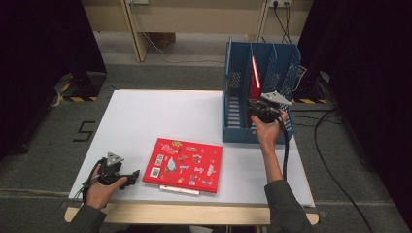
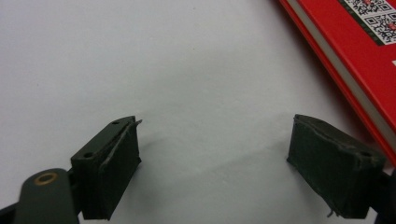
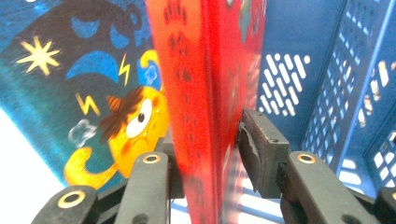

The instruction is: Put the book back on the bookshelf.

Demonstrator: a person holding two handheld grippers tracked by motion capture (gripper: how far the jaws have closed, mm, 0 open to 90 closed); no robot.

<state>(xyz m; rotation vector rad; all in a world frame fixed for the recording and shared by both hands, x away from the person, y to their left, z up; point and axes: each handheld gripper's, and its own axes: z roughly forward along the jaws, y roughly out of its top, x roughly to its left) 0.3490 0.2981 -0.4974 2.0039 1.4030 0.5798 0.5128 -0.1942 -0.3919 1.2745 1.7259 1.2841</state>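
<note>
A red book (image 1: 254, 77) stands upright in the middle slot of a blue file rack (image 1: 234, 99). My right gripper (image 1: 253, 110) is shut on its near edge. In the right gripper view the red book (image 3: 196, 93) sits between the two pads (image 3: 256, 149), with the rack's mesh wall (image 3: 327, 93) to its right. A second red picture book (image 1: 183, 165) lies flat near the table's front edge. My left gripper (image 1: 132, 177) rests just left of it, open and holding nothing. In the left gripper view my left gripper (image 2: 215, 135) hovers over bare table, with the flat book's edge (image 2: 355, 51) at the upper right.
The white table (image 1: 160, 116) is bare at left and centre. A white edge (image 1: 180, 190) sticks out under the flat book. A blue cartoon cover (image 3: 84, 93) stands close beside the held book. Cables (image 1: 330, 160) trail over the floor to the right.
</note>
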